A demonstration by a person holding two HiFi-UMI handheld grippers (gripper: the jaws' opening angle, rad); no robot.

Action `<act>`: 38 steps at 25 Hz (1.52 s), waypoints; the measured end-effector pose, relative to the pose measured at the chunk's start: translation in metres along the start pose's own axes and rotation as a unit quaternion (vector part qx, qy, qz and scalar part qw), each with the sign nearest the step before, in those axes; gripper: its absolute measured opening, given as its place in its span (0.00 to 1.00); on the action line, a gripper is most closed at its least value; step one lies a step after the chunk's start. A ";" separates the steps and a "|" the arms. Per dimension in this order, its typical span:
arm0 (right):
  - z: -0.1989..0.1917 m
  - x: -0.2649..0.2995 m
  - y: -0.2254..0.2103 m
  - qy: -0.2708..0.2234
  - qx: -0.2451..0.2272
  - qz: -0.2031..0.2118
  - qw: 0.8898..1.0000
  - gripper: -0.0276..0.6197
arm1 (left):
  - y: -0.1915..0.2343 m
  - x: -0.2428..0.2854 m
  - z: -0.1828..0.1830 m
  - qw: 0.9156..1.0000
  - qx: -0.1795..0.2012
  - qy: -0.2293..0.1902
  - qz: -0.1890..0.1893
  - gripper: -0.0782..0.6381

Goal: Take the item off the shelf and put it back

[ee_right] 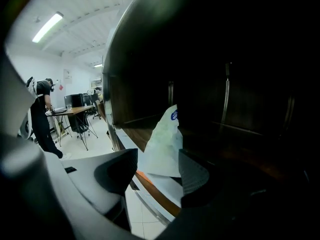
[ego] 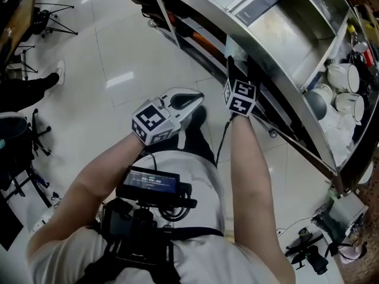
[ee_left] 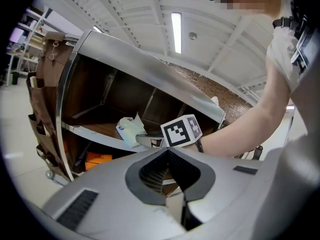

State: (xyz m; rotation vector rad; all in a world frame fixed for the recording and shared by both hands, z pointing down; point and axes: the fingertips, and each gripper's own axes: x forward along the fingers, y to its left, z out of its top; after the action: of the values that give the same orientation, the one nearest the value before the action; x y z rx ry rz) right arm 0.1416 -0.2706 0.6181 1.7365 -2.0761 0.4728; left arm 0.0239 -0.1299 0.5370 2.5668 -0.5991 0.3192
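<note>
white pouch (ee_right: pixel 162 144) stands upright on the wooden shelf (ee_left: pixel 95 129), near its front edge, leaning a little. right tongs (ee_right: pixel 159 156) reach in at shelf level with jaws spread wide; the pouch sits between them, no firm pinch visible. right forearm (ego: pixel 249 176) is stretched straight ahead towards the shelf unit, marker cube (ego: pixel 240 94) at its edge. left tongs (ee_left: pixel 168 154) are closed, tips together, nothing held. left forearm (ego: pixel 95 176) is bent, held back from the shelf over the floor (ego: pixel 118 58), tongs pointing towards the shelf.
</note>
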 end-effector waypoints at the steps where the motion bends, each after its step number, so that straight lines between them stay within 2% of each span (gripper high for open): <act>1: -0.001 0.003 -0.001 0.004 0.000 0.000 1.000 0.45 | 0.002 -0.001 -0.001 1.000 -0.002 0.000 0.003 0.12; 5: -0.004 0.013 0.000 0.022 -0.017 0.009 1.000 0.43 | 0.003 -0.001 -0.005 1.000 -0.005 0.004 0.005 0.12; 9: -0.001 0.011 0.001 0.021 -0.036 0.013 0.999 0.32 | 0.002 0.001 -0.006 1.000 -0.006 0.003 0.004 0.12; 10: 0.000 0.009 -0.001 0.018 -0.036 0.009 0.999 0.13 | 0.002 0.001 -0.006 1.000 -0.006 0.002 0.004 0.12; 12: 0.000 0.005 -0.004 0.014 -0.033 0.006 0.999 0.09 | 0.002 0.001 -0.007 1.000 -0.006 -0.002 0.003 0.12; 26: 0.005 -0.011 -0.010 0.001 -0.025 0.006 1.000 0.08 | 0.001 0.005 -0.003 1.000 -0.002 -0.002 0.004 0.12; 38: 0.005 -0.054 0.008 -0.020 -0.038 0.064 0.997 0.08 | -0.011 -0.003 0.009 1.000 0.016 -0.001 0.004 0.12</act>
State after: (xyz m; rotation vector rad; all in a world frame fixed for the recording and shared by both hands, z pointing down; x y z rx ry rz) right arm 0.1416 -0.2253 0.5864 1.5888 -2.2138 0.3944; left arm 0.0273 -0.1249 0.5244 2.5957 -0.6085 0.3323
